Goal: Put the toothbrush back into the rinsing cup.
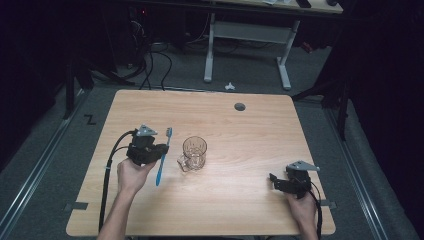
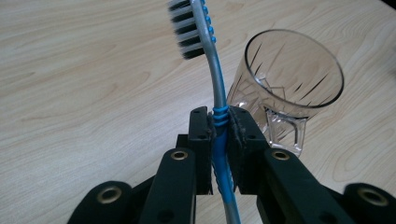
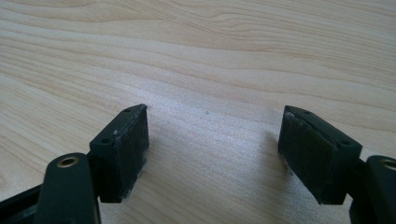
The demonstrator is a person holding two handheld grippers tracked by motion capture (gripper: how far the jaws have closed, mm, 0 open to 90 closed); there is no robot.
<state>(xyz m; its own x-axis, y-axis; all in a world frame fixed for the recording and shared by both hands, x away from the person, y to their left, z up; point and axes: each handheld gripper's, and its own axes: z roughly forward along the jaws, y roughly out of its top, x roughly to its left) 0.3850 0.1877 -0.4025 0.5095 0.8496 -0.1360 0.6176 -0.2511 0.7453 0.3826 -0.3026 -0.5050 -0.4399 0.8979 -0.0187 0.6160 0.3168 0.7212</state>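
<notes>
A blue and grey toothbrush [image 1: 163, 156] is clamped by its handle in my left gripper [image 1: 161, 151], held above the table's left half with the bristle head [image 2: 189, 28] pointing away. In the left gripper view the jaws press on the blue ribbed grip of the toothbrush [image 2: 219, 135]. A clear glass mug [image 1: 194, 153] stands upright just right of the brush, its rim [image 2: 294, 70] close beside the handle. My right gripper [image 1: 273, 181] rests low near the table's front right, open, with bare wood between its pads [image 3: 123, 149].
The light wooden table [image 1: 240, 135] has a round cable hole [image 1: 240, 106] near its far edge. Beyond it are a white desk frame [image 1: 247, 35] and cables on the grey floor. A black cable [image 1: 106, 175] trails from my left gripper.
</notes>
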